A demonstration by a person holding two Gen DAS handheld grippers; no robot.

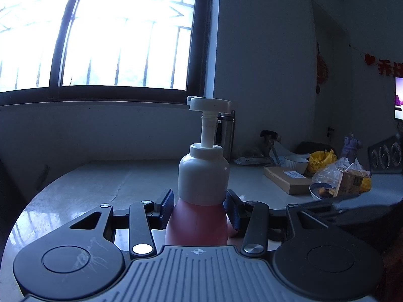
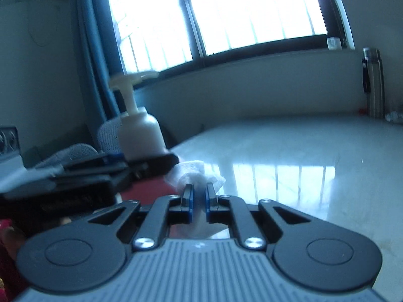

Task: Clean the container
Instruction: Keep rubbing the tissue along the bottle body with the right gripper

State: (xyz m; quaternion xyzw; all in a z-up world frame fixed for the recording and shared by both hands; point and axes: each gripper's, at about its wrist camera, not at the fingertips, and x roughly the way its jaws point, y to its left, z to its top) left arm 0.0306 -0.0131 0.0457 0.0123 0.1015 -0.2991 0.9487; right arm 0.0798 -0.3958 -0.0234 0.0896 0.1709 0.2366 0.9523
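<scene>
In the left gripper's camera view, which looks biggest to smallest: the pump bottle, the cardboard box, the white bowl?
1. Pump bottle, though it sits closest to the camera, held in the left gripper.
2. Cardboard box.
3. White bowl, partly hidden and farther back, so its true size is unsure.

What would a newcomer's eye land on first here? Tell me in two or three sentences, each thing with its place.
First comes the pump bottle, white above and pink below, upright between the fingers of the left gripper over the pale table. Next, the bright barred window behind it. Then the white tissue pinched in the right gripper, just beside the bottle.
</scene>
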